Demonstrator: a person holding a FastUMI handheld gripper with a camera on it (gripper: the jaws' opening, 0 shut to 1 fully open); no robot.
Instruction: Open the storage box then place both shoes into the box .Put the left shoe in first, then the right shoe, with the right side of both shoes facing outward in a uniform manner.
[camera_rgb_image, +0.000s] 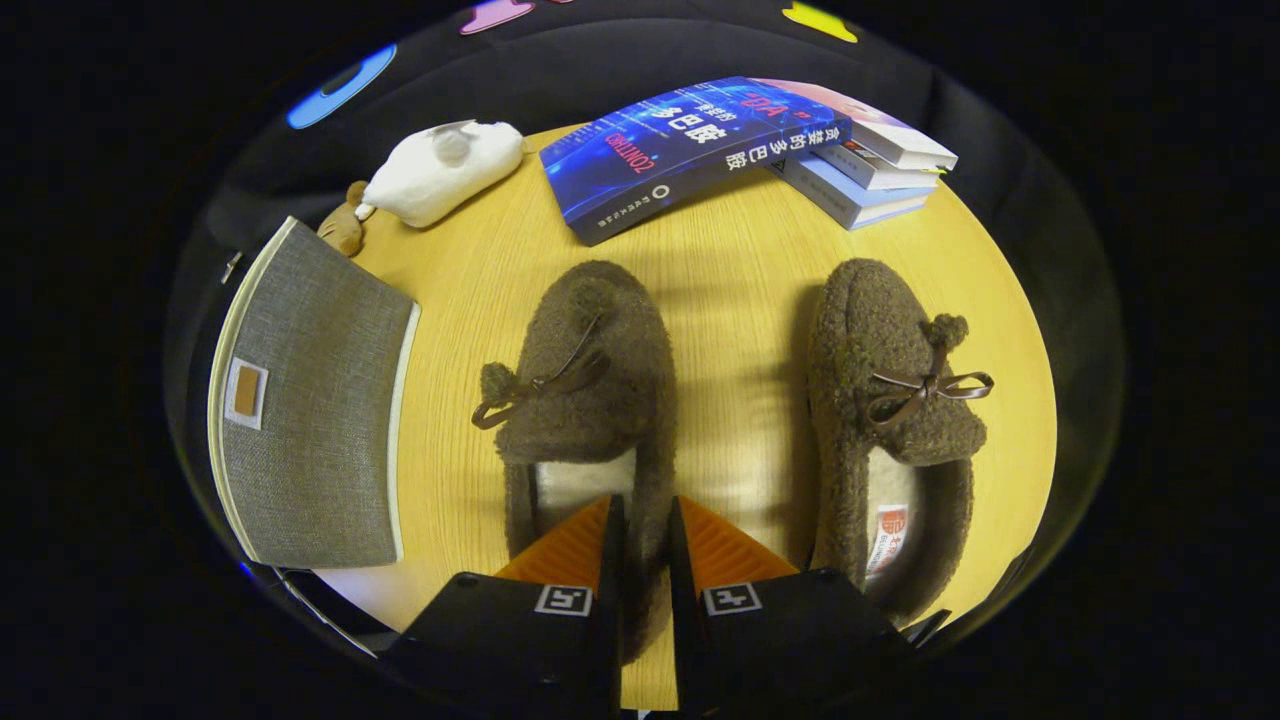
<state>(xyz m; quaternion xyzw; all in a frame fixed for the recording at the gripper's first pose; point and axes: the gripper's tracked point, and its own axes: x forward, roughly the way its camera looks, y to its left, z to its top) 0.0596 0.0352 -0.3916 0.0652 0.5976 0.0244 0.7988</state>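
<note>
Straddling the side wall of the left shoe (585, 390), the gripper (640, 530) had one finger inside the shoe's opening and one outside, nearly closed on that wall. The right shoe (895, 420) lay well apart on bare table (740, 280) toward the opposite edge. The closed grey storage box (310, 400) sat at the table's edge beside the left shoe. Stacked books (720, 140) and a white plush toy (440, 170) lined the far edge.
</note>
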